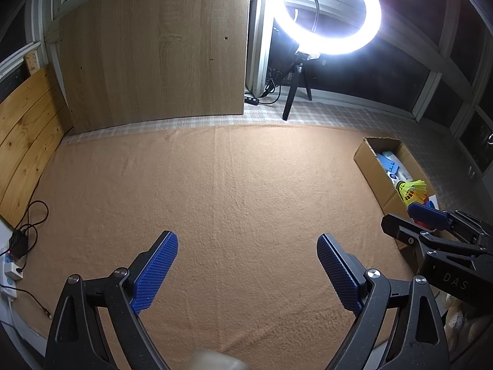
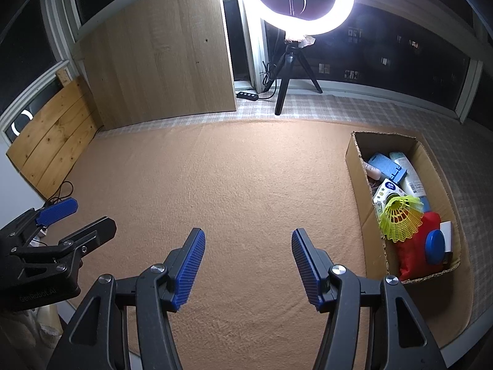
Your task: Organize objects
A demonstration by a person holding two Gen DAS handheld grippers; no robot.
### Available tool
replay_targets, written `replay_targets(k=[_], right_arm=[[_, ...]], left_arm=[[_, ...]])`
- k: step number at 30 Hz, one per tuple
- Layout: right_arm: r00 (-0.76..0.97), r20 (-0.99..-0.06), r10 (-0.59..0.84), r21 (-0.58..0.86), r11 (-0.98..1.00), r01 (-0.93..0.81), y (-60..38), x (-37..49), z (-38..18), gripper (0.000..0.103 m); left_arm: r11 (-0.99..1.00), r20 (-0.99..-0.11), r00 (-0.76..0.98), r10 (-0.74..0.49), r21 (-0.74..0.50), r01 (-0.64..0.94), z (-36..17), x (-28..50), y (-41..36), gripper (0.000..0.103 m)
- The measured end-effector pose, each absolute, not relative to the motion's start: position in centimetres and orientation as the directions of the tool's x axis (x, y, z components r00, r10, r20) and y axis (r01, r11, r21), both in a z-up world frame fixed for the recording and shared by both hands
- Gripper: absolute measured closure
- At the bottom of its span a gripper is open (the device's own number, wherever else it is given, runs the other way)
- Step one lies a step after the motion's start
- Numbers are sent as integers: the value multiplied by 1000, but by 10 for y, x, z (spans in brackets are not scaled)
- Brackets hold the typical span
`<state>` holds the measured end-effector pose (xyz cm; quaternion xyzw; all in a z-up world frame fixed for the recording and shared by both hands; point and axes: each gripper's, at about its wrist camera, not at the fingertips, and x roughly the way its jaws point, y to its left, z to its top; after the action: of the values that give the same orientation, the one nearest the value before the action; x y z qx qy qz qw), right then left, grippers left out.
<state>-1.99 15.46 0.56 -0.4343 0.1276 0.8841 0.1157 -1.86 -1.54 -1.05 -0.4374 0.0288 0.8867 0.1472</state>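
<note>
A cardboard box stands on the orange cloth at the right, also in the left wrist view as the cardboard box. Inside lie a yellow shuttlecock, a red pouch, a blue lid, a blue case and a white bottle. My right gripper hovers open over bare cloth left of the box, nothing between its blue pads. My left gripper is open too, over bare cloth. Each gripper shows at the edge of the other's view.
A lit ring light on a black tripod stands at the back with a power strip beside it. A tall wooden panel leans at the back left, pine boards at the left. Cables lie at the cloth's left edge.
</note>
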Motion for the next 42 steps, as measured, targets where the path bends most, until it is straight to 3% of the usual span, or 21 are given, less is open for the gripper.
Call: replay_targets(k=[42], right_arm=[[-573,-816,76,138,-937,-321,156,-26,-6,45]], left_arm=[[-956,-797,-559,231,-79,-282,-21,-23,-19,7]])
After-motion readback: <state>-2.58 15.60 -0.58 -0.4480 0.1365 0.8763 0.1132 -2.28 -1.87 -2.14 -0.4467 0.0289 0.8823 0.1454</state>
